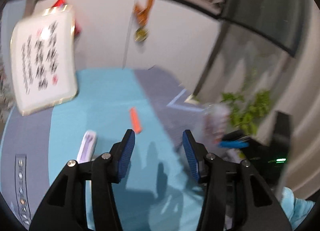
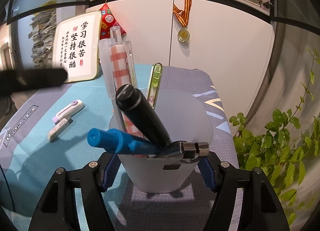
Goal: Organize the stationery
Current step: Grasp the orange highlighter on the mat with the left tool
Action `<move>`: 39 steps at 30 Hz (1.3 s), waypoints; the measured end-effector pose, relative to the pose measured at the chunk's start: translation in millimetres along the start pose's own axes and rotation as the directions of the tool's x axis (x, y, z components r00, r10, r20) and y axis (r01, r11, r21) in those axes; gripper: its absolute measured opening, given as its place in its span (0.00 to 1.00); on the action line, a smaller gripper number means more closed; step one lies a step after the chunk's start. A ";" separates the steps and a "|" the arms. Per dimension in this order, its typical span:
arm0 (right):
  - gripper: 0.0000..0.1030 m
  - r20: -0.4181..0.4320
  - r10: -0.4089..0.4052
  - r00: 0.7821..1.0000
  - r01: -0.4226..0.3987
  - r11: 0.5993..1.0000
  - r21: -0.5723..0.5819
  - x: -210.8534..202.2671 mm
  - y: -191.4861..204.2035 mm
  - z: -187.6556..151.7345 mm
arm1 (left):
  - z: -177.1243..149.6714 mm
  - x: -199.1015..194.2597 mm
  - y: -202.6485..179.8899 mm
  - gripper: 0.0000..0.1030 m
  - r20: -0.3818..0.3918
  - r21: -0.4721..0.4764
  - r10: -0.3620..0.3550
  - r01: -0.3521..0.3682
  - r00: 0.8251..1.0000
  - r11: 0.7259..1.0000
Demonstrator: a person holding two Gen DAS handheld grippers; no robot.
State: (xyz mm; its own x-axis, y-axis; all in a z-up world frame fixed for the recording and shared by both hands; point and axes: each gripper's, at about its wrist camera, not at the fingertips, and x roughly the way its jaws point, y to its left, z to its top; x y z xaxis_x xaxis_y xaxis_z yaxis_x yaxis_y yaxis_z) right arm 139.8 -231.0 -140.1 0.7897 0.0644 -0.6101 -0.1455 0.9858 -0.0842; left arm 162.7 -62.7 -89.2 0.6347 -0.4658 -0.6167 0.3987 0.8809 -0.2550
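Observation:
My right gripper (image 2: pixel 158 168) is shut on a grey pen cup (image 2: pixel 160 173) that stands on the desk mat. The cup holds a black marker (image 2: pixel 144 117), a blue marker (image 2: pixel 118 141), a checked pen case (image 2: pixel 120 67), a green pen (image 2: pixel 155 83) and a metal-tipped tool (image 2: pixel 192 148). My left gripper (image 1: pixel 159 143) is open and empty above the blue mat; its view is blurred. An orange eraser (image 1: pixel 136 120) lies just ahead of it, and a white-purple correction tape (image 1: pixel 87 148) lies to its left. That tape (image 2: pixel 69 109) and a white eraser (image 2: pixel 60 128) lie left of the cup.
A framed calligraphy board (image 2: pixel 78 49) leans against the white cabinet (image 2: pixel 220 47) at the back. A medal (image 2: pixel 183 35) hangs on the cabinet. A green plant (image 2: pixel 284 147) stands off the mat's right edge. The left gripper's black finger (image 2: pixel 40 79) shows at the left.

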 end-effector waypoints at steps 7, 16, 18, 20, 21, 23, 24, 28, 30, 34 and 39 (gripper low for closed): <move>0.69 -0.002 -0.001 1.000 0.001 1.000 0.000 1.5 -0.1 0.2 | -6.5 39.0 15.9 0.46 -0.061 -0.019 0.063 -0.064 0.996 0.998; 0.68 -0.003 0.001 1.000 -0.001 1.000 0.000 0.7 -0.8 0.2 | 3.7 103.4 21.7 0.36 -0.111 -0.046 0.112 -0.118 0.988 0.992; 0.68 -0.004 0.003 1.000 -0.003 1.000 0.002 0.5 -1.0 0.1 | 5.4 113.7 22.4 0.29 -0.119 -0.041 0.122 -0.127 0.985 0.991; 0.68 -0.003 0.004 1.000 -0.004 1.000 0.003 0.1 -0.7 0.1 | 8.1 117.8 22.1 0.24 -0.116 -0.037 0.133 -0.138 0.984 0.990; 0.68 -0.003 0.004 1.000 -0.004 1.000 0.003 0.0 -0.5 0.1 | 9.3 118.6 22.2 0.24 -0.113 -0.040 0.127 -0.133 0.985 0.990; 0.68 -0.004 0.004 1.000 -0.004 1.000 0.003 -0.2 -0.2 0.1 | 9.9 121.0 22.1 0.13 -0.118 -0.039 0.120 -0.125 0.986 0.991; 0.68 -0.005 0.004 1.000 -0.004 1.000 0.003 0.2 -0.2 0.1 | 9.4 121.2 22.1 0.14 -0.121 -0.039 0.115 -0.120 0.986 0.992; 0.68 -0.005 0.005 1.000 -0.005 1.000 0.003 0.3 0.0 0.2 | 7.6 103.3 15.2 0.13 -0.086 0.006 0.107 -0.107 0.991 0.994; 0.68 -0.005 0.005 1.000 -0.005 1.000 0.003 1.2 -0.6 -0.1 | 7.8 85.4 10.8 0.13 -0.059 0.024 0.090 -0.089 0.994 0.996; 0.68 -0.005 0.004 1.000 -0.004 1.000 0.003 1.1 -0.4 -0.1 | 8.2 50.0 4.5 0.13 -0.013 0.027 0.041 -0.040 0.999 0.999; 0.68 -0.005 0.001 1.000 -0.001 1.000 0.002 1.7 -0.7 -0.1 | 6.5 1.7 -11.1 0.13 0.007 0.085 -0.030 0.029 1.000 0.996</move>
State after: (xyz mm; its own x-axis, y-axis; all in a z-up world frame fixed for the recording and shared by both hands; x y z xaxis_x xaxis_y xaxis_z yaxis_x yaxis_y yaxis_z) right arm 141.2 -231.6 -141.1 0.7866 0.0648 -0.6141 -0.1454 0.9860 -0.0821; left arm 163.6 -73.8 -82.5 0.6270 -0.4923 -0.6038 0.4717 0.8567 -0.2087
